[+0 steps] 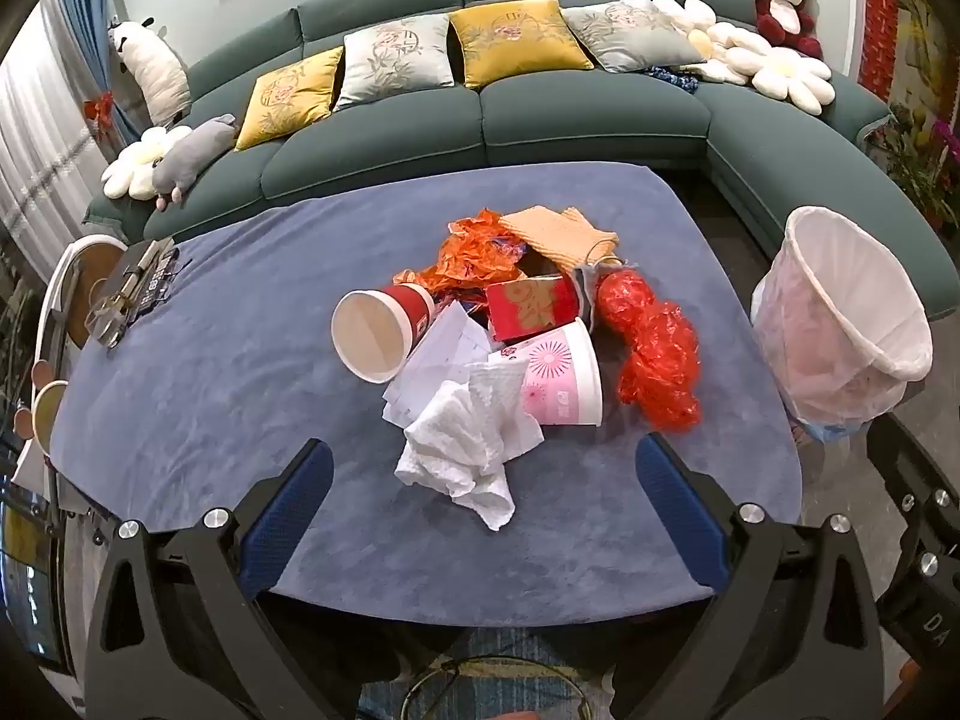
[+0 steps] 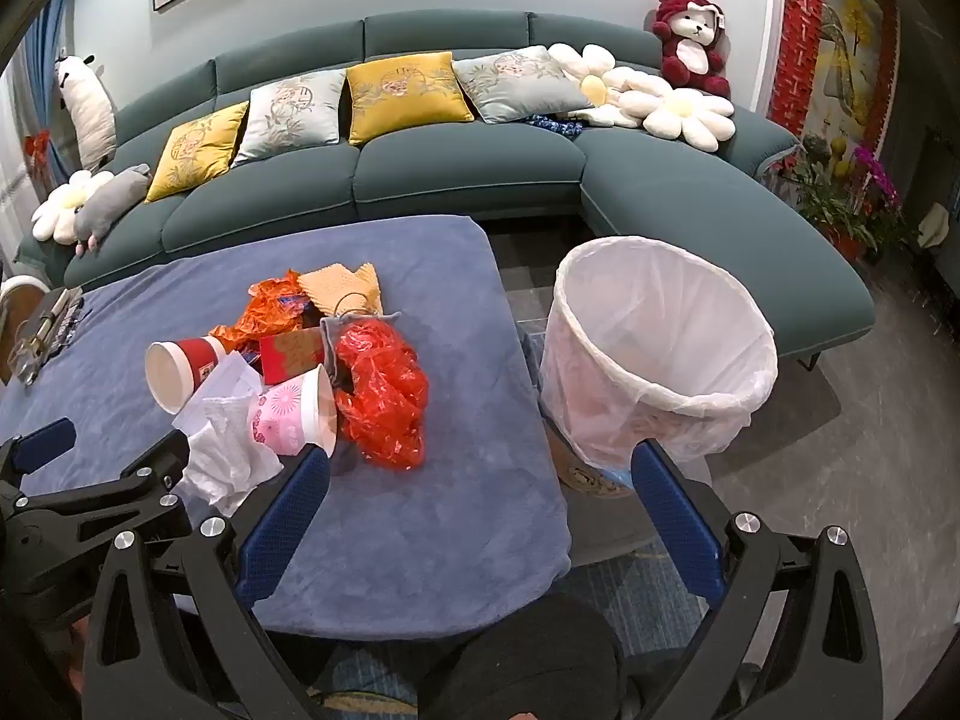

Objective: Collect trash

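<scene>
Here, both the left gripper (image 1: 483,501) and right gripper (image 2: 480,504) hover with jaws wide apart, holding nothing. The trash pile (image 1: 516,324) sits mid-worktop (image 1: 240,396). A lined bin (image 2: 654,354) stands at three o'clock from it.

A big green sofa (image 1: 480,114) fills the top of the frame, with yellow pillows (image 1: 516,39) on it. A red teddy bear (image 2: 690,42) sits at the upper right.

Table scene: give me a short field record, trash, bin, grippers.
surface: table under a blue cloth
trash: red cup on its side, pink cup on its side, white tissue, red plastic bag, orange wrapper, all in one pile
bin: white liner, beside the table
left gripper: open, empty
right gripper: open, empty
</scene>
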`<state>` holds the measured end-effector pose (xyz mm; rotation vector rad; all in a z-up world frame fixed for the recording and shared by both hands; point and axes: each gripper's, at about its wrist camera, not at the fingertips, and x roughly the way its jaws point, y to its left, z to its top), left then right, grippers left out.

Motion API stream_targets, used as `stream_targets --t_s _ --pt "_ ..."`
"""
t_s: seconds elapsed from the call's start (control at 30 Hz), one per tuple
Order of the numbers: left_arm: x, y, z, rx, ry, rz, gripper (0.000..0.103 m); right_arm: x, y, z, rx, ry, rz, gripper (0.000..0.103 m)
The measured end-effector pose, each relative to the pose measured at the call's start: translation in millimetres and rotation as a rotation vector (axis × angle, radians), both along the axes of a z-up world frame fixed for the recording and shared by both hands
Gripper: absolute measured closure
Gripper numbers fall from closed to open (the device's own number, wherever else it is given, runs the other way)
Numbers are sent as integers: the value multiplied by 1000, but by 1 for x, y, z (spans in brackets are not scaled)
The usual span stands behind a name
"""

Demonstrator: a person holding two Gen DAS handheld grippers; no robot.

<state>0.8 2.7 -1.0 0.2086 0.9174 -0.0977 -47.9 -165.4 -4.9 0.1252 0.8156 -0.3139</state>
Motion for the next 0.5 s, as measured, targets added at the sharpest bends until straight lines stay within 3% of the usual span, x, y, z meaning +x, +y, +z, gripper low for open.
stream_targets --t_s 0.5 --pt "-1 1 -1 -6 0 -2 7 -1 -2 0 -3 -2 -3 7"
